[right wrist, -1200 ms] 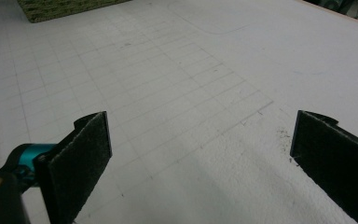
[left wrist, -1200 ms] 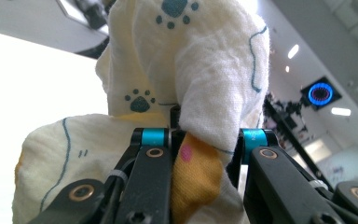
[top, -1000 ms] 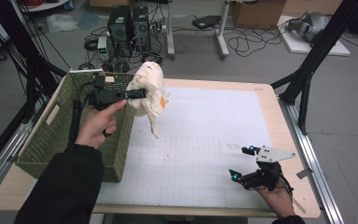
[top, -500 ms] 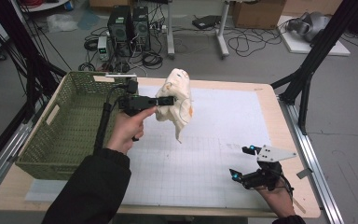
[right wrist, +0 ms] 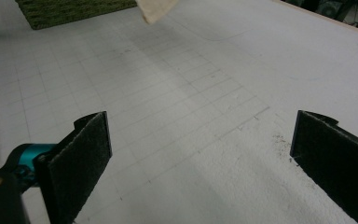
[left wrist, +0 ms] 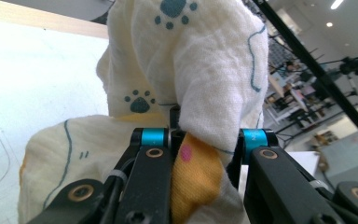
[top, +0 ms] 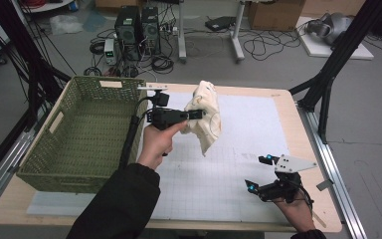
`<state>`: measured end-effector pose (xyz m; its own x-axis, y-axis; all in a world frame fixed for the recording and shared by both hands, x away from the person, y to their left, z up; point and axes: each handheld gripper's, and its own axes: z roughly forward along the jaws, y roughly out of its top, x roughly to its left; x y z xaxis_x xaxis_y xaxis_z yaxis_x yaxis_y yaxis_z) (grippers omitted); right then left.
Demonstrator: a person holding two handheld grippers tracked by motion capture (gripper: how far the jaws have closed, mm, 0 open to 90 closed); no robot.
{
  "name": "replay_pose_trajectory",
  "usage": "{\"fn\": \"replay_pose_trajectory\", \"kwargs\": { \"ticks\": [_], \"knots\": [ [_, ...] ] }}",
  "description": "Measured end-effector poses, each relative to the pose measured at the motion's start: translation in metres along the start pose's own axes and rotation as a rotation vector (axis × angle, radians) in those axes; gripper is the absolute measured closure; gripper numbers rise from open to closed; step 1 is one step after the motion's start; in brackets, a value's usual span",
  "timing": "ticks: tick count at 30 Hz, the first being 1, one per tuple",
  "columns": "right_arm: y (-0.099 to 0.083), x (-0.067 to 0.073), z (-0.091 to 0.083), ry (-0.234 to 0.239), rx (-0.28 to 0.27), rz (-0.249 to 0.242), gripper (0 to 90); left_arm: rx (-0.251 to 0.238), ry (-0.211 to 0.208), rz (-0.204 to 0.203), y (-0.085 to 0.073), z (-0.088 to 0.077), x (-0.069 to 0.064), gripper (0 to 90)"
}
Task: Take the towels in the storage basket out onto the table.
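Note:
A cream cloth [top: 207, 115] printed with teal paw marks and a yellow patch hangs in the air above the white gridded mat [top: 258, 124]. My left gripper [top: 199, 114] is shut on its bunched upper part, just right of the basket. In the left gripper view the cloth [left wrist: 191, 70] is pinched between the jaws of that gripper [left wrist: 205, 140] and drapes over them. My right gripper [top: 259, 172] rests low near the mat's front right, jaws wide apart. The right gripper view shows this gripper [right wrist: 200, 144] with bare mat between its pads and a corner of the cloth [right wrist: 156, 9] at the top.
A green woven basket [top: 49, 149] stands on the left of the table, nothing showing inside it. Black frame legs [top: 328, 84] rise at the right rear of the table. Computers and cables lie on the floor beyond the far edge.
My left hand has carried the hanging cloth rightward, from over the basket's right rim out over the mat. The right gripper has stayed put.

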<state>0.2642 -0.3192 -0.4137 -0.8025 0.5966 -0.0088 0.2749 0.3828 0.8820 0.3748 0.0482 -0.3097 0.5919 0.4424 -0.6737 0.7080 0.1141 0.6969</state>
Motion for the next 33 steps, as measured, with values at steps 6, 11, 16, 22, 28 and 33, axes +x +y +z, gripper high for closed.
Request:
{"fn": "replay_pose_trajectory", "kwargs": {
  "ticks": [6, 11, 16, 22, 28, 33],
  "knots": [
    [0.0, 0.0, -0.001, -0.001, -0.004, 0.0, 4.3, -0.009, 0.138, 0.053, -0.014, 0.02, -0.008, 78.4],
    [0.0, 0.0, -0.001, 0.002, -0.004, 0.001, 4.3, 0.064, 0.233, 0.087, -0.035, 0.043, -0.003, 77.6],
    [0.0, -0.001, 0.0, -0.001, -0.002, -0.003, 4.3, 0.123, 0.29, 0.115, -0.054, 0.061, 0.009, 75.8],
    [0.002, 0.0, 0.003, -0.001, 0.003, 0.004, 4.5, 0.19, 0.366, 0.168, -0.067, 0.08, 0.028, 72.4],
    [0.005, -0.002, 0.009, 0.002, 0.037, 0.036, 7.9, 0.234, 0.403, 0.195, -0.075, 0.098, 0.043, 69.2],
    [0.006, -0.004, 0.013, 0.015, 0.051, 0.064, 18.2, 0.272, 0.491, 0.264, -0.083, 0.109, 0.054, 62.1]
  ]
}}
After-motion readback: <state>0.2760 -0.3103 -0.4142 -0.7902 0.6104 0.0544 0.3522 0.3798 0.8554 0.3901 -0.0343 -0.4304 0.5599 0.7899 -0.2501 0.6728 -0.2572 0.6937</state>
